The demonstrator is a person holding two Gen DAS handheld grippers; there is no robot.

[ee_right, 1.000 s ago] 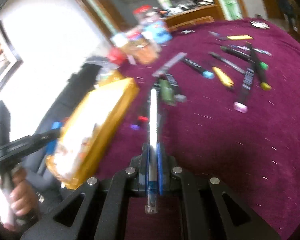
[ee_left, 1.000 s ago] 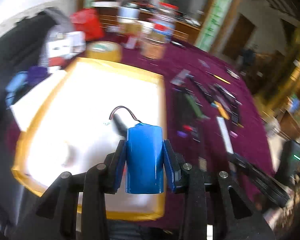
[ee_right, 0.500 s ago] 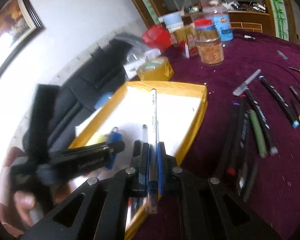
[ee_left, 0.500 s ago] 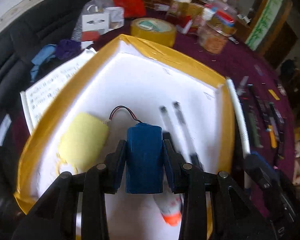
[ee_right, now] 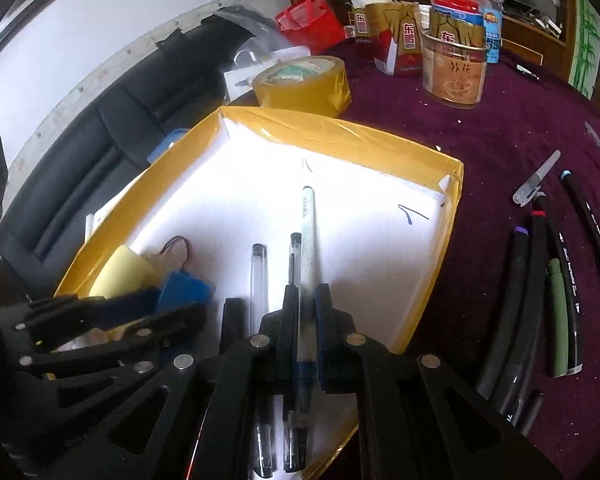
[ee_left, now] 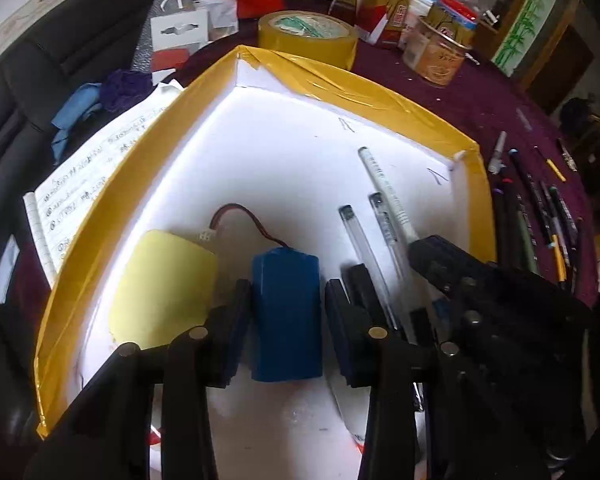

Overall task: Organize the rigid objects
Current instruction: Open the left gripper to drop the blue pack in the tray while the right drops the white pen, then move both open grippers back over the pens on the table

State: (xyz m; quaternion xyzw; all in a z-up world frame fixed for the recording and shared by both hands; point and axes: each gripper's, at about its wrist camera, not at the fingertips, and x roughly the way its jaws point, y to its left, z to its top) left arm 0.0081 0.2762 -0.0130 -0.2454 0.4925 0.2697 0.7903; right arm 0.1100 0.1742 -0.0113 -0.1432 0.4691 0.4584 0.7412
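A white tray with a yellow taped rim (ee_left: 380, 96) (ee_right: 340, 132) lies on the maroon table. My left gripper (ee_left: 286, 300) is low inside it with its jaws a little apart on either side of a blue battery pack (ee_left: 286, 312) with a red wire. The pack looks set on the tray floor beside a yellow block (ee_left: 160, 284). My right gripper (ee_right: 304, 300) is shut on a white pen (ee_right: 307, 248) just over the tray, next to two clear pens (ee_right: 258, 280) lying in it. The left gripper shows in the right wrist view (ee_right: 140, 312).
Several dark markers and pens (ee_right: 540, 280) lie on the cloth right of the tray. A yellow tape roll (ee_right: 304, 84), jars and boxes (ee_right: 456, 68) stand behind it. A notebook (ee_left: 84, 184) and a black sofa (ee_right: 100, 140) are to the left.
Both grippers have come down into the tray. The left jaws have opened slightly off the blue pack. The right gripper has brought the white pen in over the tray beside the clear pens.
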